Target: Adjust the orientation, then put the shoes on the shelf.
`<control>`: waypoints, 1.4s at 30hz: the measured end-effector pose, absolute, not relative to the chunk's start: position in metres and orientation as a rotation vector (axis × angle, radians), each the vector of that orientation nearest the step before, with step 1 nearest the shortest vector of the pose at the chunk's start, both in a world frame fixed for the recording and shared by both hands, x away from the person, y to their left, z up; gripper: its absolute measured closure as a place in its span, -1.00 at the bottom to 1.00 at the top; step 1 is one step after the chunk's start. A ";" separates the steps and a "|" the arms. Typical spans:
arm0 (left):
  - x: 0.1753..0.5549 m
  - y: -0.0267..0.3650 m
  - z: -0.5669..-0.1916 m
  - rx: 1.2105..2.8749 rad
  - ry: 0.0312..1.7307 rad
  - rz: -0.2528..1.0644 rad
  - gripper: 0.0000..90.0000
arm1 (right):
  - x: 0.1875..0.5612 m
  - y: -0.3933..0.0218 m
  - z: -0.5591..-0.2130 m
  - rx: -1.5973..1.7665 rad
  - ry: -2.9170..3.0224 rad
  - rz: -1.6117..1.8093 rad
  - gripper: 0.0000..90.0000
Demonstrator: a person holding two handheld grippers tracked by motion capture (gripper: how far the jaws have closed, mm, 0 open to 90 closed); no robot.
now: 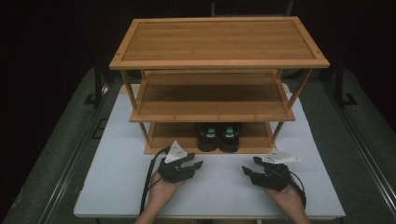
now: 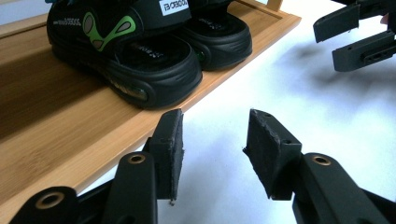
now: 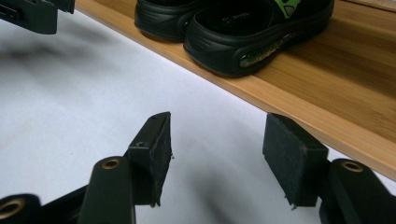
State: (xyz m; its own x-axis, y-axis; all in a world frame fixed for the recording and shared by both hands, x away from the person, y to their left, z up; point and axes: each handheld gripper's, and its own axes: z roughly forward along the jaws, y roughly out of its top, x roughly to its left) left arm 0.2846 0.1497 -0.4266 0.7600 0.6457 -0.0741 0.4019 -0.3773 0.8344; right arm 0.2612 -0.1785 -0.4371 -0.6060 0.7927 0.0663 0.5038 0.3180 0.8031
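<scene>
A white table (image 1: 116,186) carries a three-tier bamboo shoe rack (image 1: 219,44), which stands toward the far half of the tabletop and spans most of its width. The rack's top and middle shelves lie bare; its slatted frame is honey-coloured with slanted side posts.

On the bottom shelf (image 1: 173,135), right of centre, sits a pair of black sandals (image 1: 218,137) with green accents, the two shoes side by side and touching, heels toward the person. In the left gripper view the nearer sandal (image 2: 126,60) shows a green and grey patch on its strap and a white label above; its heel sits close to the shelf's front edge. In the right gripper view the same pair (image 3: 243,32) rests upright on the wood, a green translucent insert visible in the sole of the closer shoe.

Both hands rest low over the table in front of the rack, well apart, one either side of the sandals. The left gripper (image 1: 198,162) points toward the shelf edge, its jaws spread with nothing between them but bare tabletop and the shelf lip. The right gripper (image 1: 246,170) points left and forward, jaws likewise spread wide and holding nothing. Neither touches the sandals.
</scene>
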 end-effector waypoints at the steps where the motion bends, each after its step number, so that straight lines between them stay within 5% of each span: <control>1: 0.284 0.150 -0.427 2.021 0.789 0.326 0.20 | 0.261 -0.179 -0.437 1.162 2.248 1.181 -0.12; 42: 0.265 0.190 -0.422 2.017 0.819 0.336 -0.24 | 0.241 -0.211 -0.442 1.209 2.240 1.178 -0.26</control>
State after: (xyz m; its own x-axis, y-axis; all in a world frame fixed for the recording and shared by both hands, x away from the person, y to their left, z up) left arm 0.2651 0.1898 -0.4225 0.7431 0.6646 -0.0777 0.4185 -0.3710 0.8290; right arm 0.2411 -0.2114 -0.4424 -0.5828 0.8079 0.0876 0.5302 0.2963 0.7944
